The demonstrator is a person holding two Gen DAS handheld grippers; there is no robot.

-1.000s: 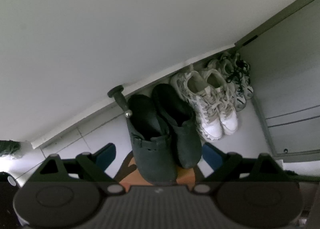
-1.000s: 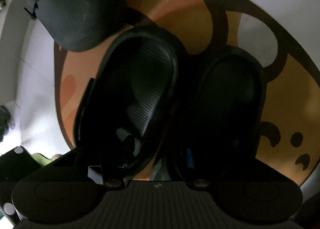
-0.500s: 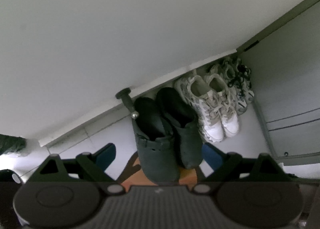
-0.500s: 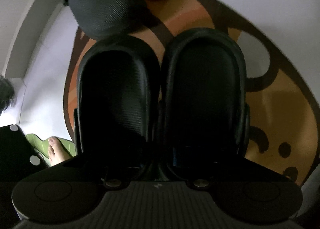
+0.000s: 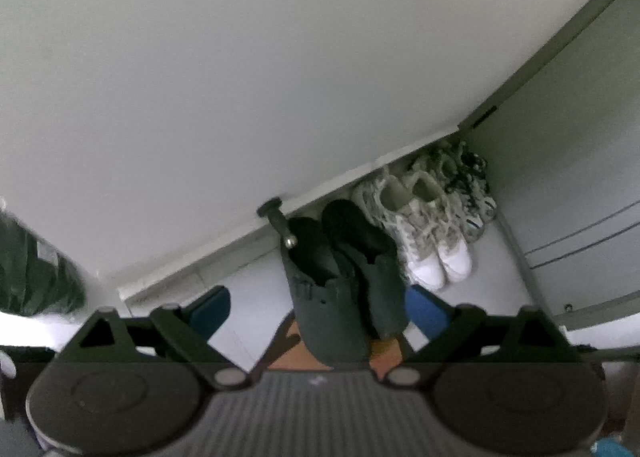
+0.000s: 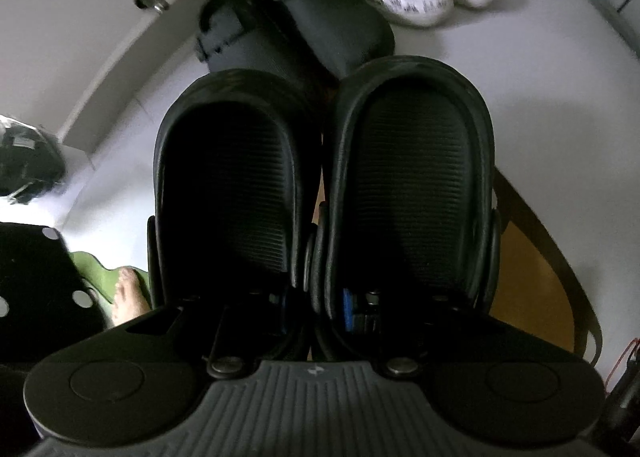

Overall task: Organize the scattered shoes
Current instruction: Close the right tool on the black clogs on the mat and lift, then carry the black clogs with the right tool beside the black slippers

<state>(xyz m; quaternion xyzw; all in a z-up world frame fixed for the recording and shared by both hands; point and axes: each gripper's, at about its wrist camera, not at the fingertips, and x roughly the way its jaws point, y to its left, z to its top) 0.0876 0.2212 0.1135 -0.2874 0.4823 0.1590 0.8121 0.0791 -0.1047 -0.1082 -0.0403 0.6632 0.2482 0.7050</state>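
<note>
The right gripper [image 6: 314,297] is clamped on the touching inner walls of a pair of black slippers [image 6: 408,185], which fill the centre of the right wrist view, soles away from the camera. The left gripper [image 5: 316,307] stands with its blue pads wide apart, holding nothing. Towards 12 o'clock from it, dark clogs [image 5: 340,281] sit against the wall [image 5: 280,57], white sneakers [image 5: 436,245] just beside them at 2 o'clock, patterned sneakers [image 5: 472,189] in the corner.

Pale floor [image 5: 256,297], clogs [image 5: 340,285], sneakers [image 5: 432,241], mat [image 6: 532,277]
</note>
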